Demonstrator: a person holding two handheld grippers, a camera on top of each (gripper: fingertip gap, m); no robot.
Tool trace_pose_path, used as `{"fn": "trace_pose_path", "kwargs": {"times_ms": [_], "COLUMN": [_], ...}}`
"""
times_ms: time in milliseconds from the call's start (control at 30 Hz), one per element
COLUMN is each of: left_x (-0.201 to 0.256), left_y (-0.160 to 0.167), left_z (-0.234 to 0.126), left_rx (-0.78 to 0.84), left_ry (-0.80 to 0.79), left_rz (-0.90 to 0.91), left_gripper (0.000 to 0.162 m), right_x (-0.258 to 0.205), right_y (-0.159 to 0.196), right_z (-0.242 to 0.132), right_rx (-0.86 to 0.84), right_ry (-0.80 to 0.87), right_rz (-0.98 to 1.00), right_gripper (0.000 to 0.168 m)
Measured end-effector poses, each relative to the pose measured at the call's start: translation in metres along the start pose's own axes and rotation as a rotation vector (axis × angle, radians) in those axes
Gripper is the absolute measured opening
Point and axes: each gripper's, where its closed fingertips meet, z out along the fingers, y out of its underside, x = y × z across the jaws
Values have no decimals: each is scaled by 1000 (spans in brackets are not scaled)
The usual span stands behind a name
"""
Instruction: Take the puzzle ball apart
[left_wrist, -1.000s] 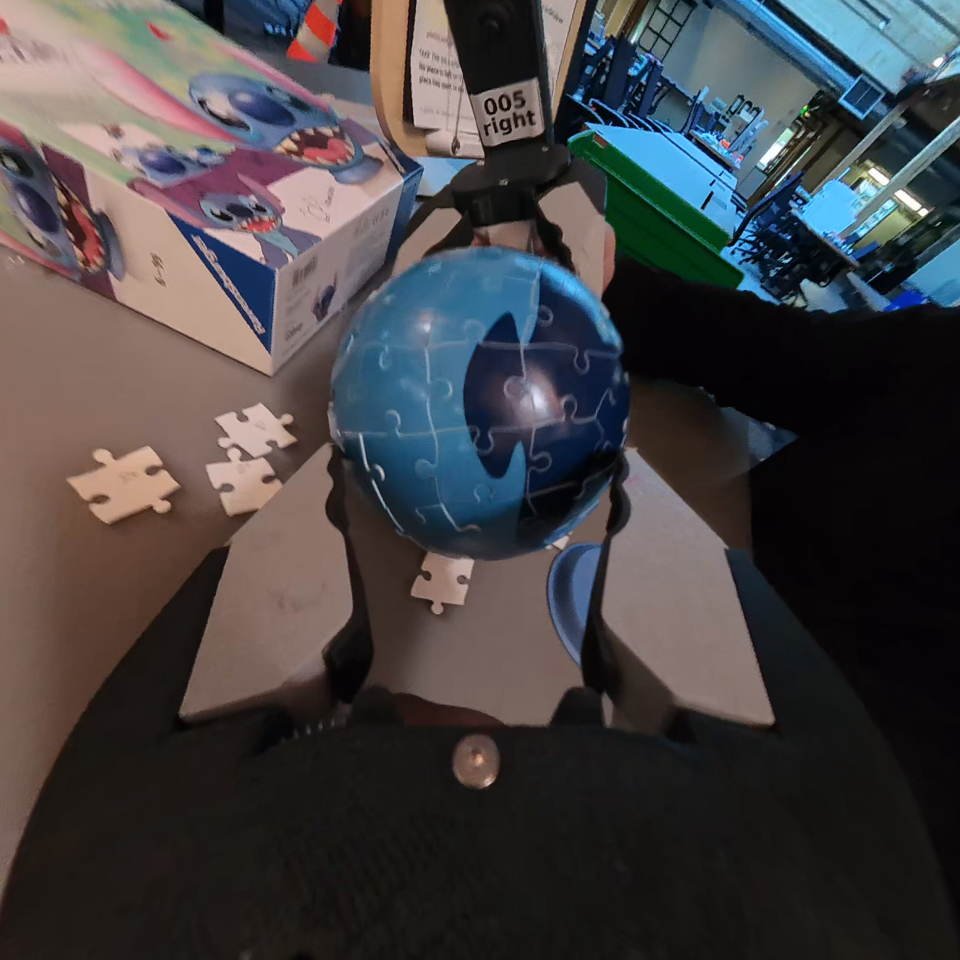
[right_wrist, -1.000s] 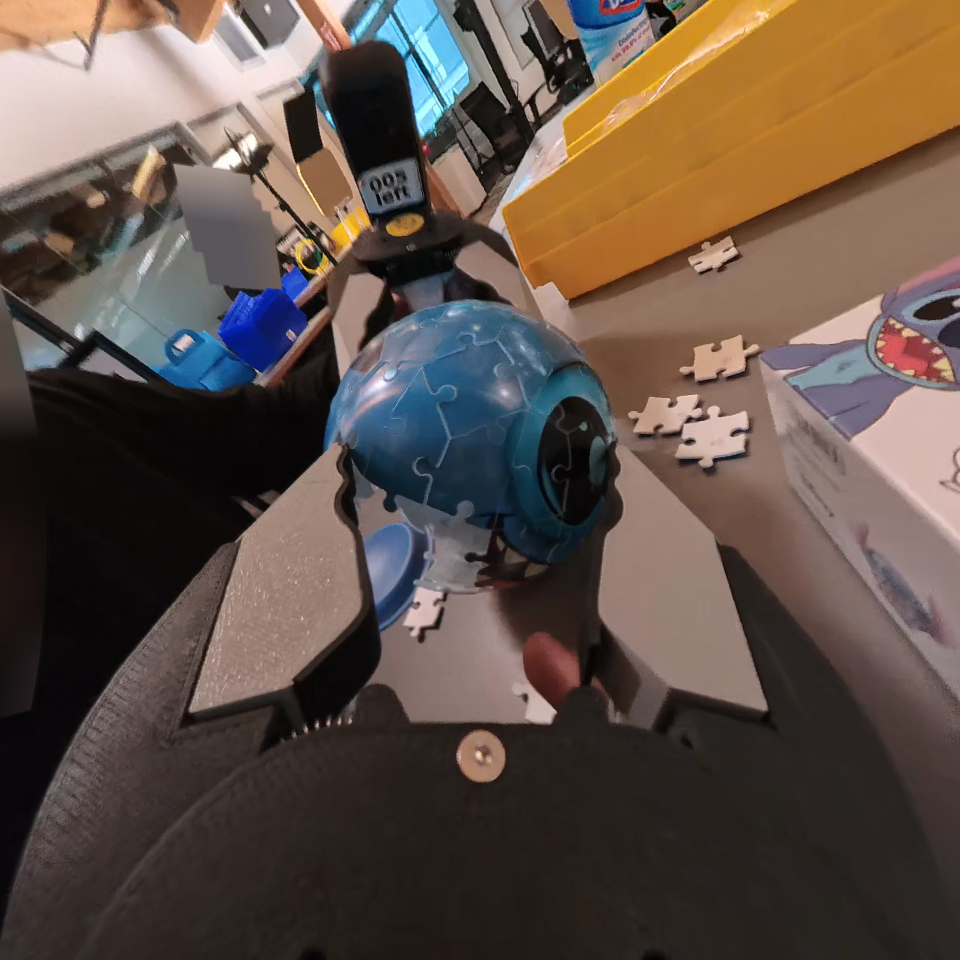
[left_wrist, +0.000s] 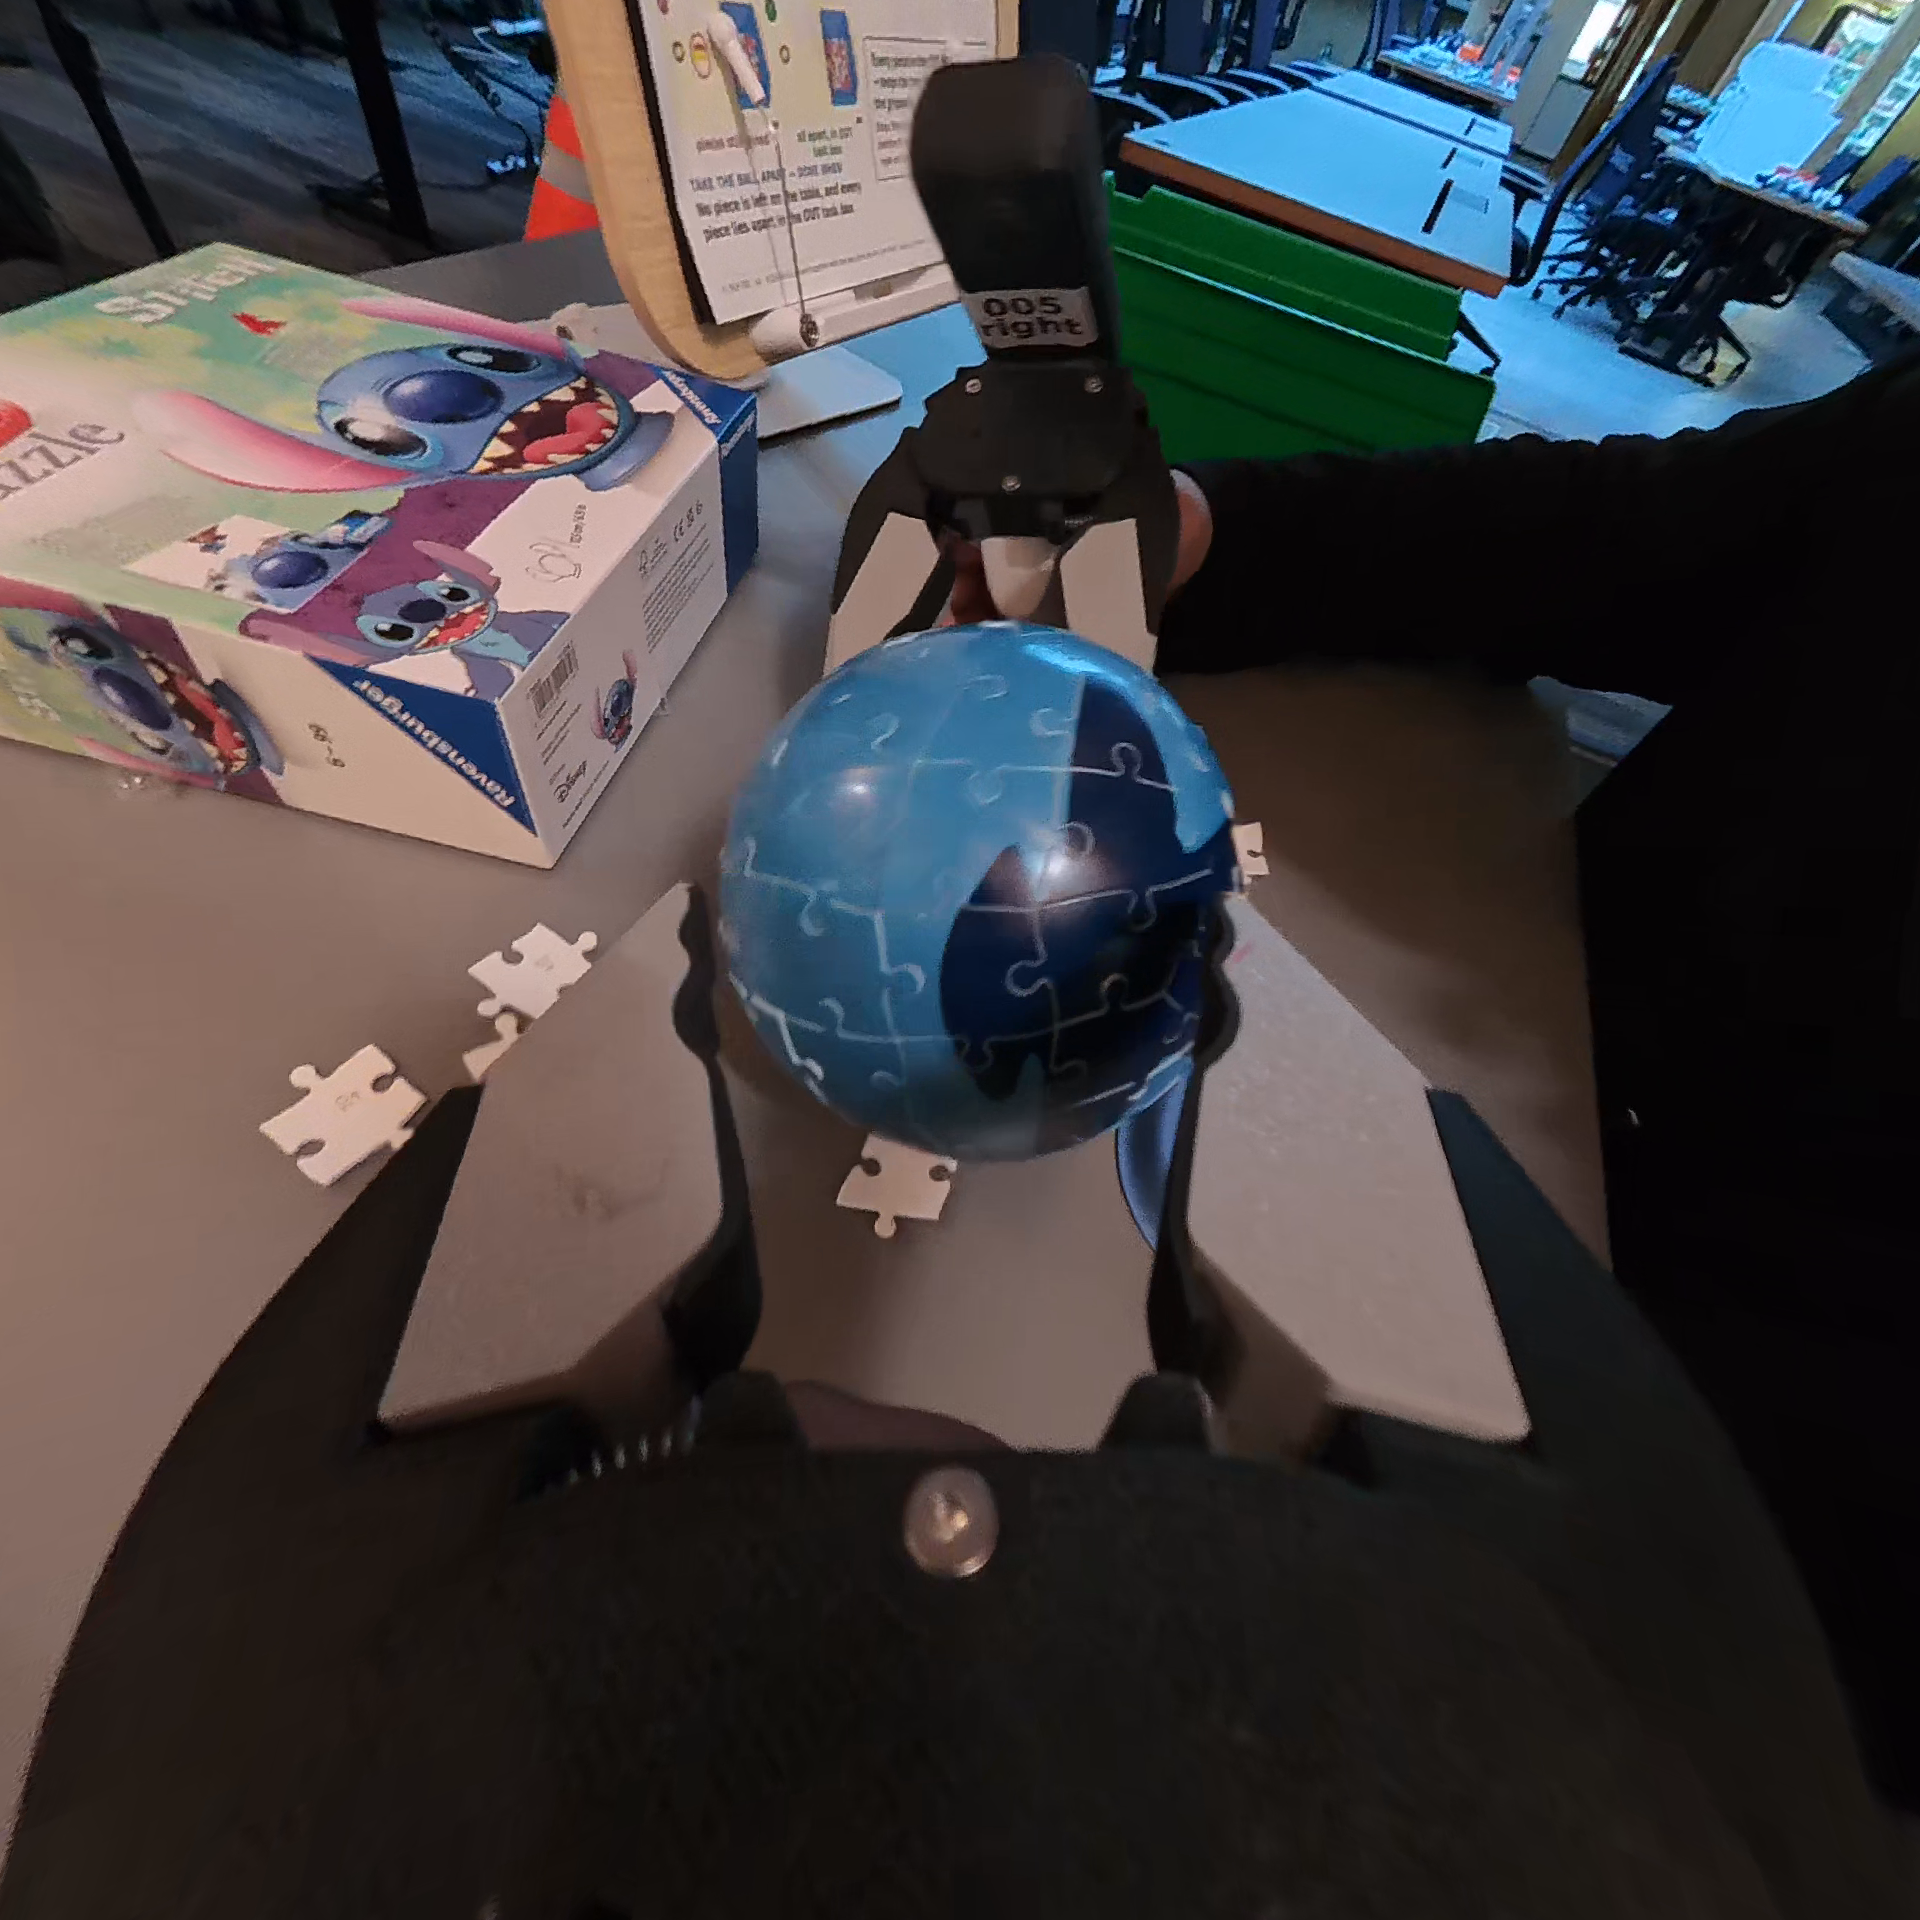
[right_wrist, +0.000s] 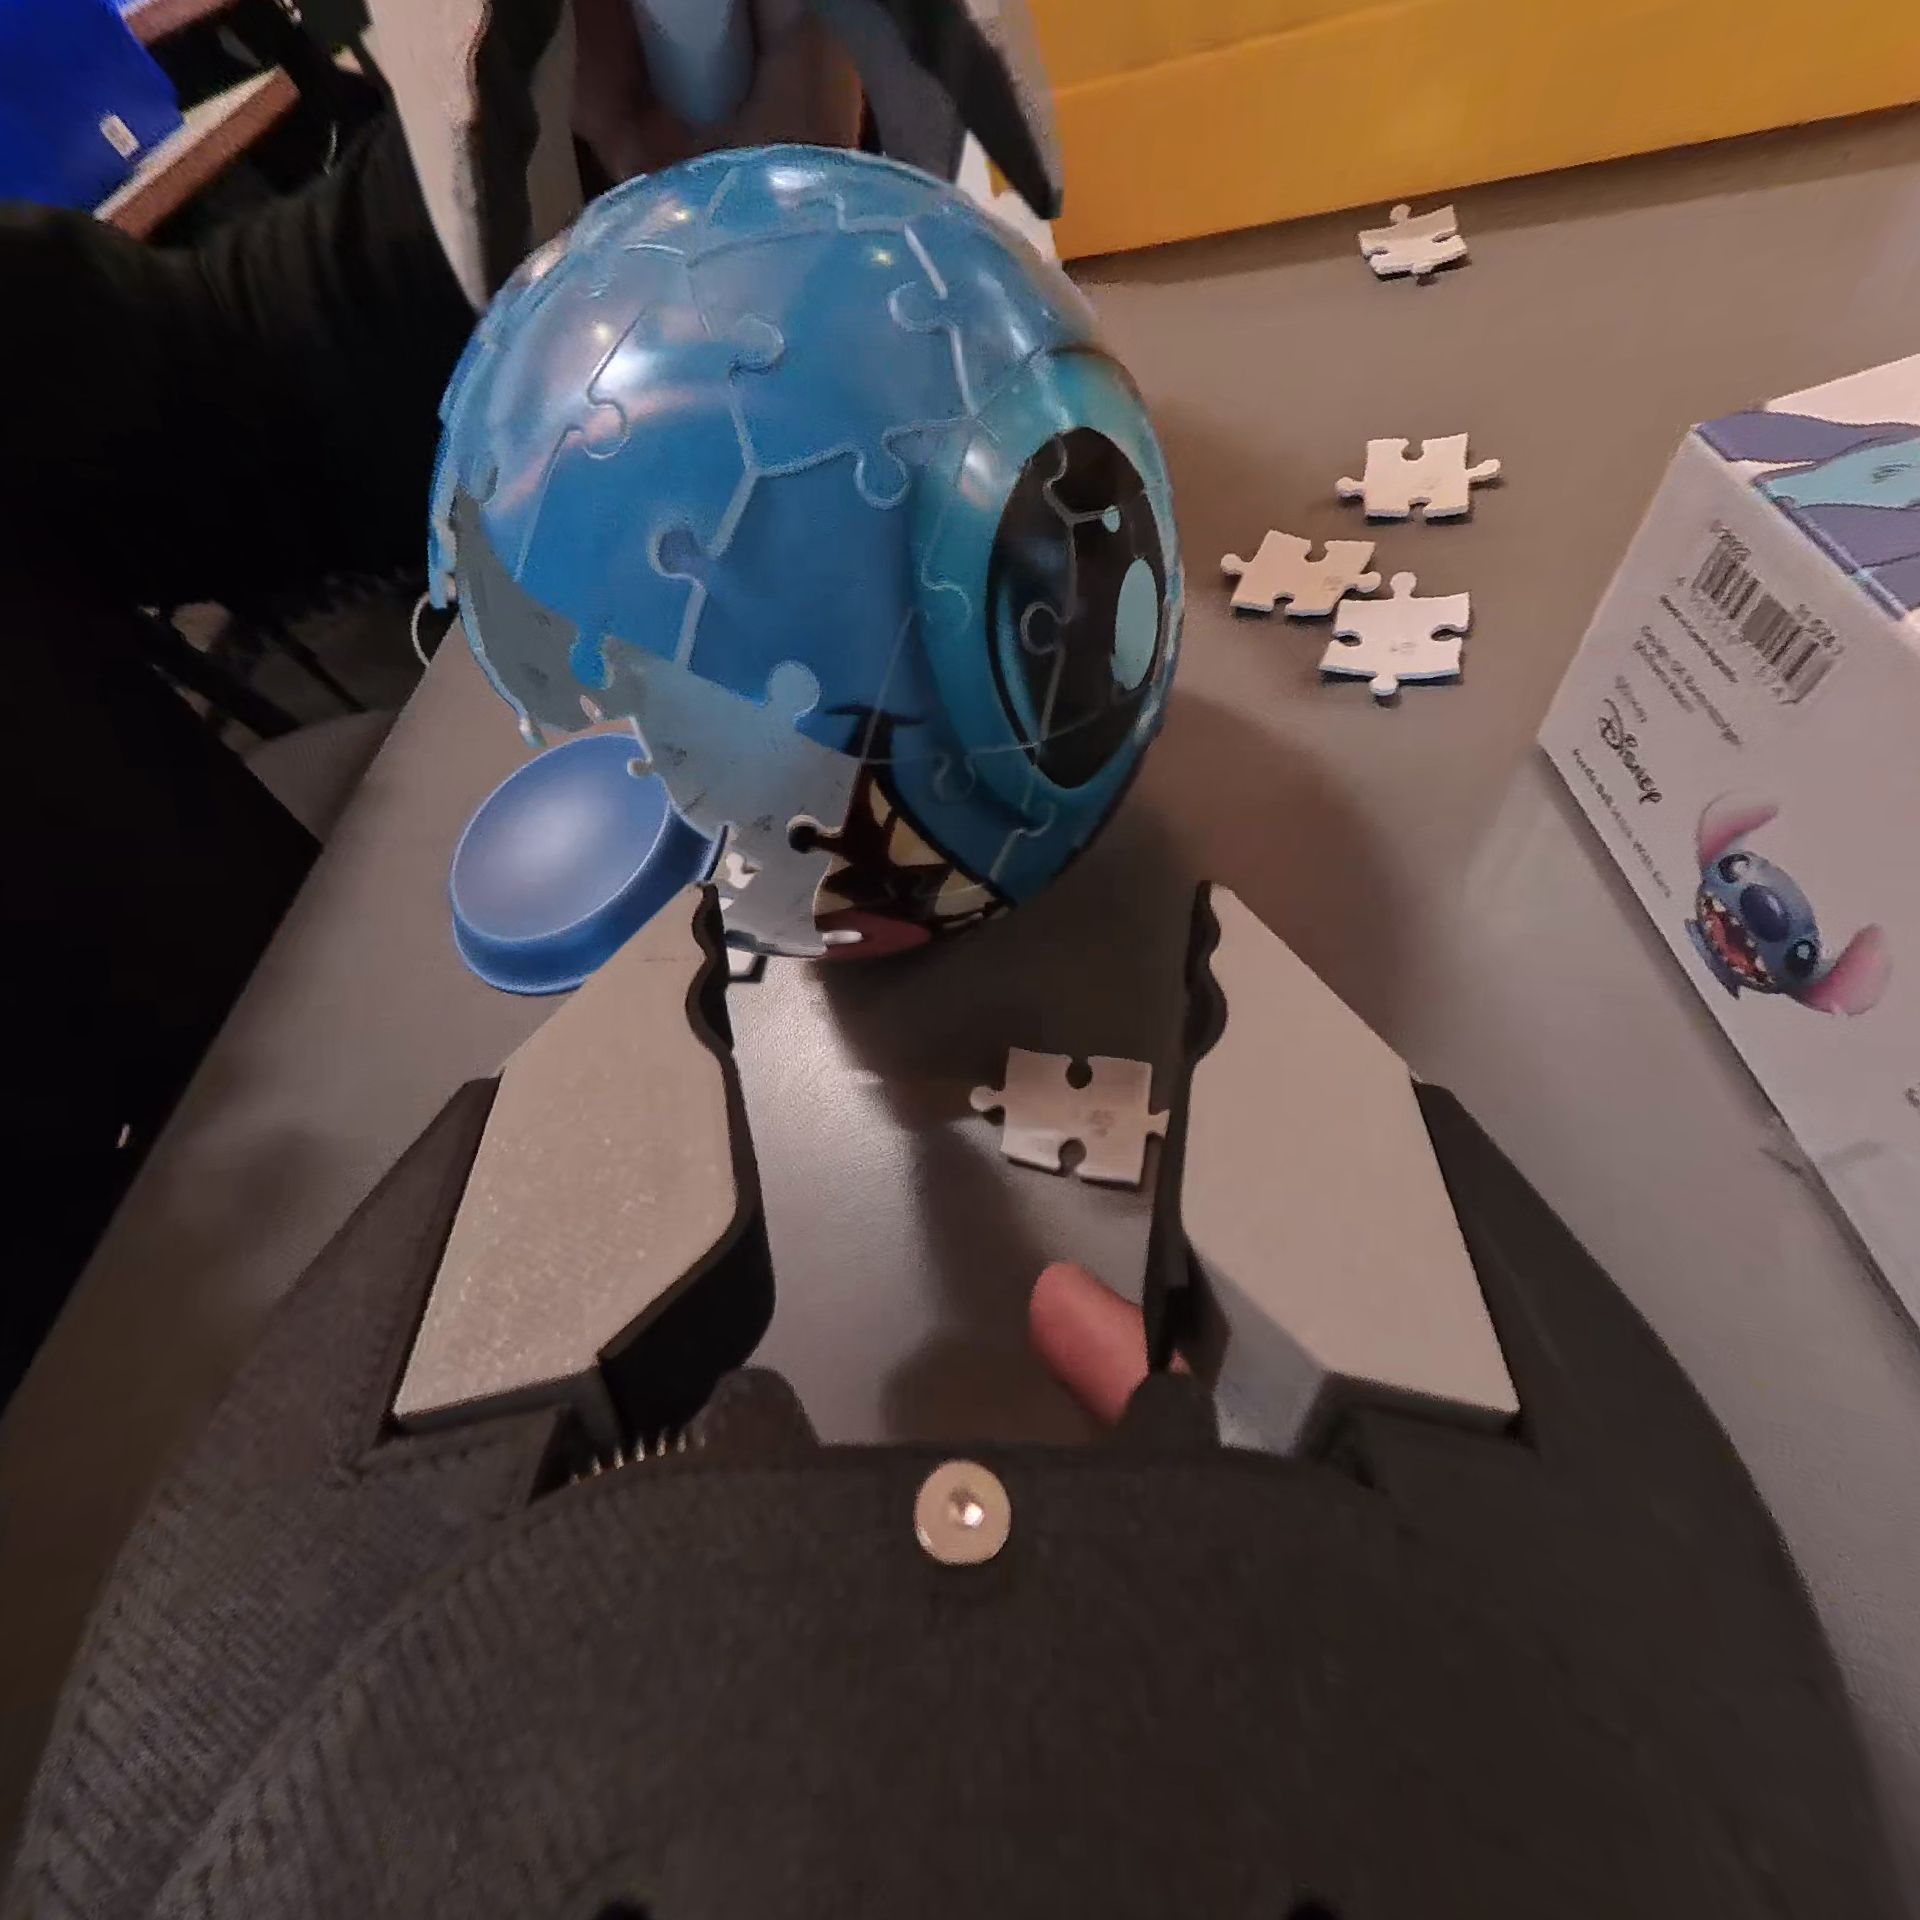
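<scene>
Left gripper (left_wrist: 951, 956) holds the puzzle ball (left_wrist: 977, 894) above the table (left_wrist: 187, 966).
Its fingers clamp the ball's sides; the right gripper (right_wrist: 951, 956), spread wide and empty, sits just short of the ball.

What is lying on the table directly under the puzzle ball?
Under the puzzle ball, held in the left gripper, a loose white puzzle piece lies on the grey table, with a blue round stand beside it. Anything else beneath is hidden.

Loose puzzle pieces (right_wrist: 1351, 592) scattered mid-table; puzzle box (left_wrist: 364, 582) blocking one side, yellow bin (right_wrist: 1455, 114) along far edge.
</scene>
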Motion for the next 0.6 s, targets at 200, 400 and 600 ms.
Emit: {"fn": "trace_pose_path", "kwargs": {"times_ms": [200, 400, 600], "left_x": [9, 23, 29], "left_y": [16, 25, 25], "left_z": [0, 15, 26], "left_rx": [-54, -156, -172], "left_ry": [90, 56, 35], "left_rz": [-134, -97, -60], "left_gripper": [100, 107, 102], "right_x": [-3, 5, 3], "right_y": [9, 19, 21], "right_z": [1, 4, 2], "right_rx": [-58, -126, -159], "right_ry": [44, 157, 192], "right_rz": [-96, -209, -275], "right_gripper": [89, 86, 88]}}
